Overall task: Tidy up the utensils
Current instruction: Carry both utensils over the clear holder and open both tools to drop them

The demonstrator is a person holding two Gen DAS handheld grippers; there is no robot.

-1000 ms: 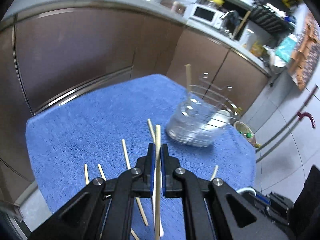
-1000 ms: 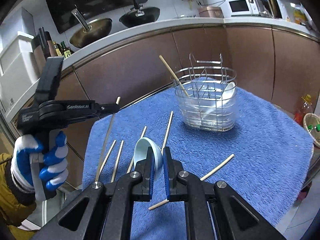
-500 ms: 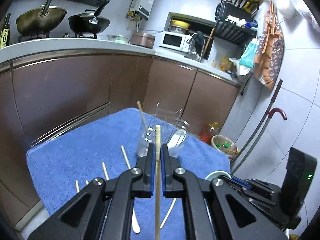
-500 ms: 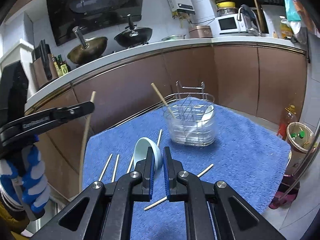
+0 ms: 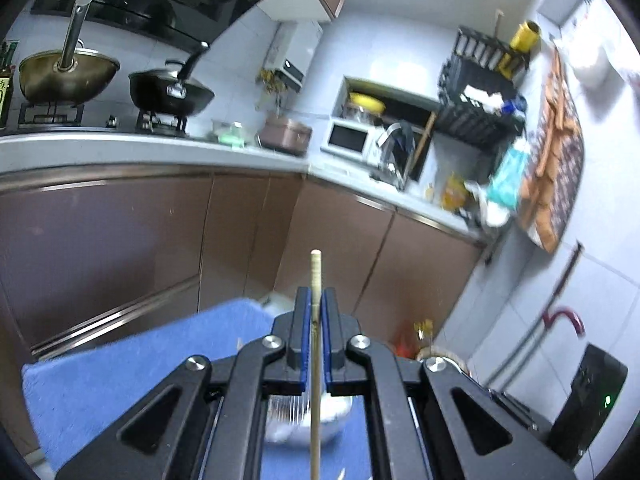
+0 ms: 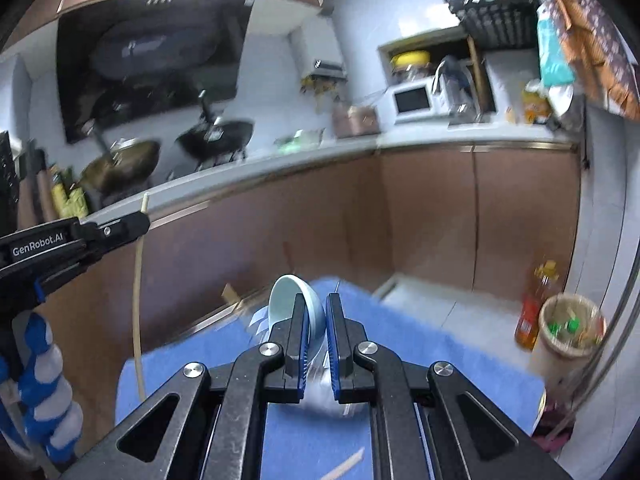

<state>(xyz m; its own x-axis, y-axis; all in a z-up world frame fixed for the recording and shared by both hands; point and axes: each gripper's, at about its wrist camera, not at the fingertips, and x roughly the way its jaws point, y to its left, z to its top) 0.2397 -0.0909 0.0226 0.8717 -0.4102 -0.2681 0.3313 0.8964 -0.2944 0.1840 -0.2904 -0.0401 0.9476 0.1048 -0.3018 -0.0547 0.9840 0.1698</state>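
Note:
My left gripper [image 5: 316, 297] is shut on a pale wooden chopstick [image 5: 315, 268] that stands upright between its pads and pokes out above them. In the right wrist view the same left gripper [image 6: 134, 224] shows at the left, held by a gloved hand [image 6: 40, 380], with the chopstick [image 6: 138, 300] hanging below it. My right gripper [image 6: 316, 306] is shut on a pale blue ceramic spoon [image 6: 286, 296], whose bowl points up. The clear utensil basket [image 5: 288, 420] sits low on the blue towel [image 5: 120, 380], mostly hidden behind the fingers and blurred.
A loose chopstick [image 6: 344, 466] lies on the towel [image 6: 420, 360] near the front. Brown cabinets [image 5: 120, 240] and a counter with woks stand behind the table. A bin [image 6: 572, 336] and a bottle [image 6: 530, 312] are on the floor at the right.
Both grippers have risen and tipped upward with the chopstick and the spoon still held. The towel and basket have dropped to the bottom of both views.

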